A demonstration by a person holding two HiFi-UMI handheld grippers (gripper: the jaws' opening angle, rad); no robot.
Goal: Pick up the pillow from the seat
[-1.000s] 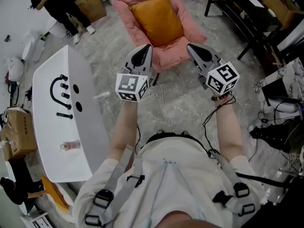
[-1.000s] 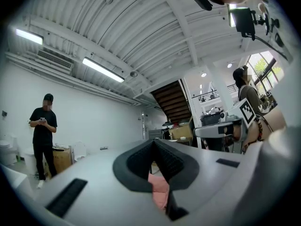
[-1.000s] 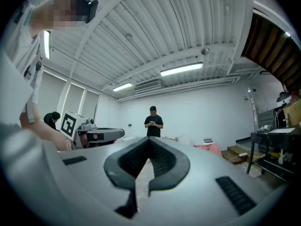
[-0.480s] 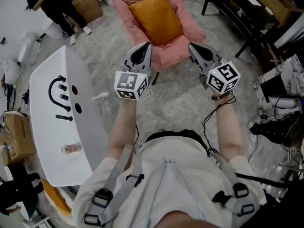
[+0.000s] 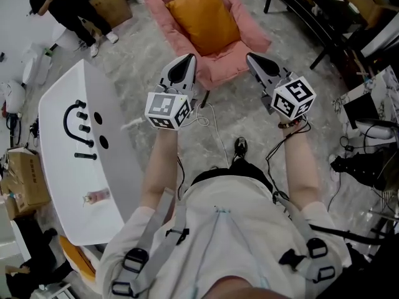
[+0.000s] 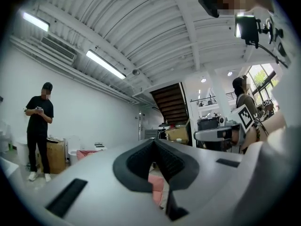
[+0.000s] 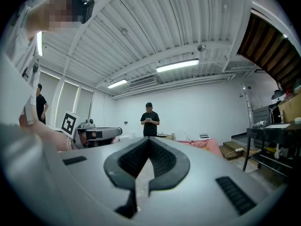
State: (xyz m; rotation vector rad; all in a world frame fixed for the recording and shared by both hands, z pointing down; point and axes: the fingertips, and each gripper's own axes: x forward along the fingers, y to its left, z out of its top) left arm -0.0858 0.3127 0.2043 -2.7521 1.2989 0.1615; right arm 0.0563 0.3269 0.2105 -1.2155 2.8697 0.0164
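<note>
Orange pillow (image 5: 204,18), pink seat (image 5: 240,52)

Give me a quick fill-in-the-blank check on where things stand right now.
1. The pillow lies on a ____ seat.
2. The pillow is ____ in colour.
3. The left tool and right tool are both ____ and empty.
4. The white table stands on the side of the ____ tool.
Missing: pink; orange; shut; left.

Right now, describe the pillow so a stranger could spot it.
On the grey floor stands a low pink padded seat. The pillow lies in its middle: square, plump and orange, the only orange thing against all that pink.
</note>
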